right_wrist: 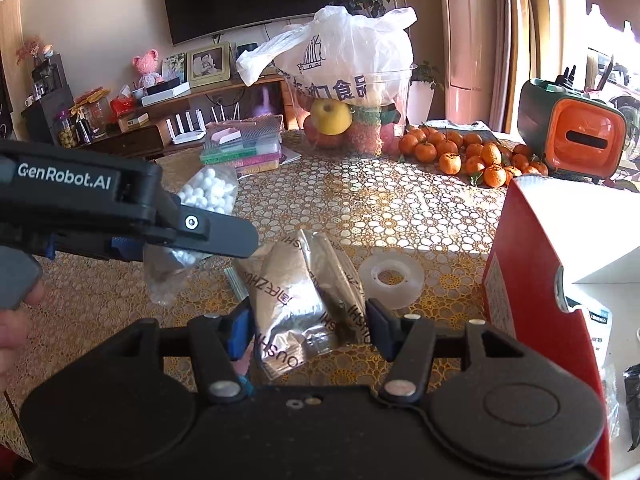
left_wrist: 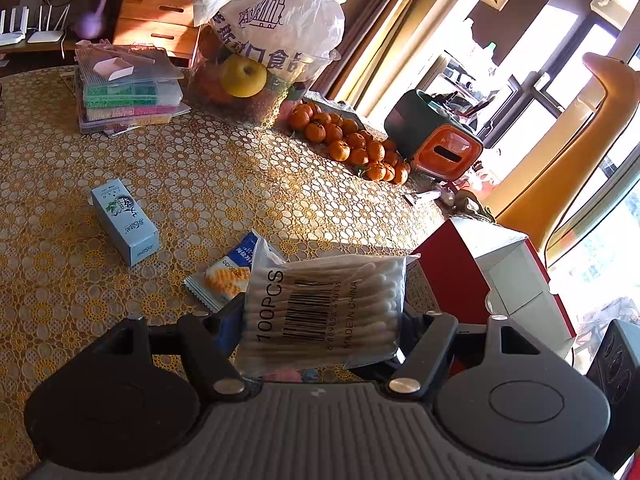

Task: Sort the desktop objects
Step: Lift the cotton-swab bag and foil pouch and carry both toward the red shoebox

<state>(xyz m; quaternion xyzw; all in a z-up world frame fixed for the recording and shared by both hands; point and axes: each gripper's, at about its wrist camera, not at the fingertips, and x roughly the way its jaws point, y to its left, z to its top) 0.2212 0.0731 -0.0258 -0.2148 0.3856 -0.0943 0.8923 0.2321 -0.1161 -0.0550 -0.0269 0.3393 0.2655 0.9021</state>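
In the left wrist view, the left hand-held gripper [left_wrist: 320, 316] is clamped on a clear plastic packet of white cotton swabs [left_wrist: 324, 312] printed "100PCS", carried above the worktop [left_wrist: 240, 184] with its yellow lace-pattern cloth, near an open red-and-white cardboard box [left_wrist: 504, 280] on the right that looks like the sorting bin. Still lying loose on the cloth are a pale blue upright-printed carton [left_wrist: 124, 224] and, just beyond the swab packet, a blue-and-white snack sachet [left_wrist: 230, 272]; further back sit a pile of small orange tangerines [left_wrist: 352, 144], a clear tub of fruit under a white plastic bag [left_wrist: 268, 20] and a stack of flat plastic bead cases [left_wrist: 128, 88]. In the right wrist view, the right hand-held gripper [right_wrist: 308, 328] has its jaws set wide on either side of a crinkled silver foil pouch [right_wrist: 296, 296] resting on the worktop; the fingers seem close to it, but I cannot tell that they press it. Just right of the pouch lies a roll of clear tape [right_wrist: 390, 276], and the red box stands beyond that with something pale already inside. The left gripper crosses the upper left, beside a clear bag of small white balls [right_wrist: 208, 192]. As a judgement, sorting is partway: one packet is in transit, while the pouch, tape, carton, sachet and ball bag all remain to be put away.
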